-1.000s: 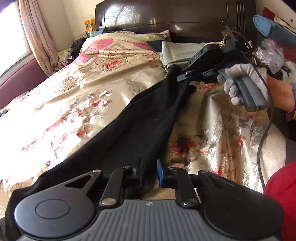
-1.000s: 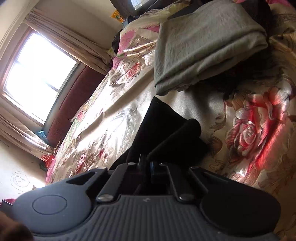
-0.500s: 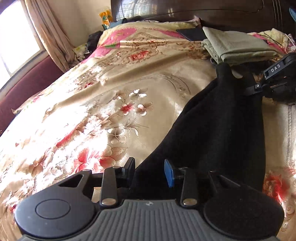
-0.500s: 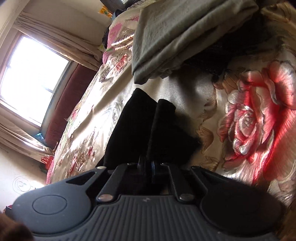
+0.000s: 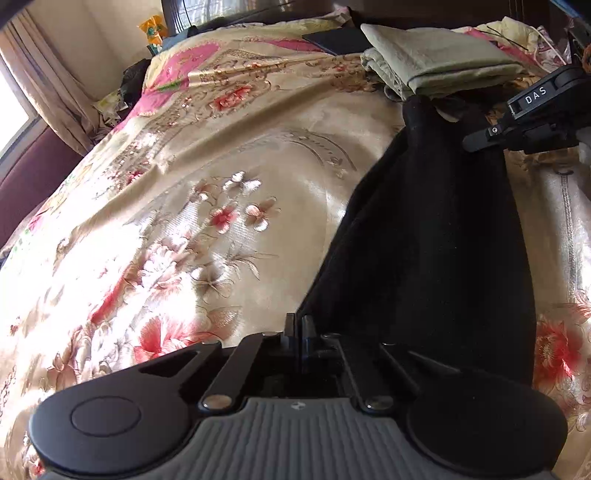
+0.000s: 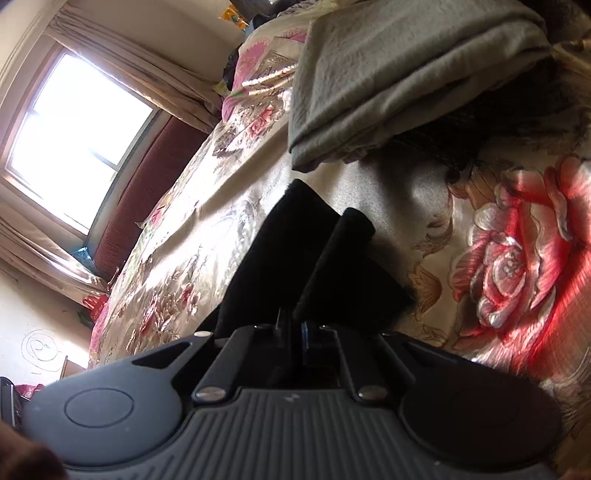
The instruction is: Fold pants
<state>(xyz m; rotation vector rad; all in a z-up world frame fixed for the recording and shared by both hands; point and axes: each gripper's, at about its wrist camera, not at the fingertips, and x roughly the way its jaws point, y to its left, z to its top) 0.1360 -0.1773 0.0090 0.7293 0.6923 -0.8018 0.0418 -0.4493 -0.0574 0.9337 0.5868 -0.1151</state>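
Black pants (image 5: pixel 436 236) lie stretched along the right side of a floral bedspread (image 5: pixel 207 192). My left gripper (image 5: pixel 298 325) is shut on the near left edge of the pants. My right gripper (image 6: pixel 293 328) is shut on the far end of the pants (image 6: pixel 295 251), which sticks up past it in two folded ridges. The right gripper's body, marked DAS, shows in the left wrist view (image 5: pixel 532 114) at the far end of the pants.
A folded grey-green cloth (image 5: pixel 436 59) lies just beyond the pants' far end, also in the right wrist view (image 6: pixel 399 74). A dark headboard (image 5: pixel 258 7) stands behind. A window (image 6: pixel 77 129) with curtains is on the left.
My left gripper was open around the pants' edge and has now shut on it. The left view has swung left over the bed. The right gripper stays shut on the far end.
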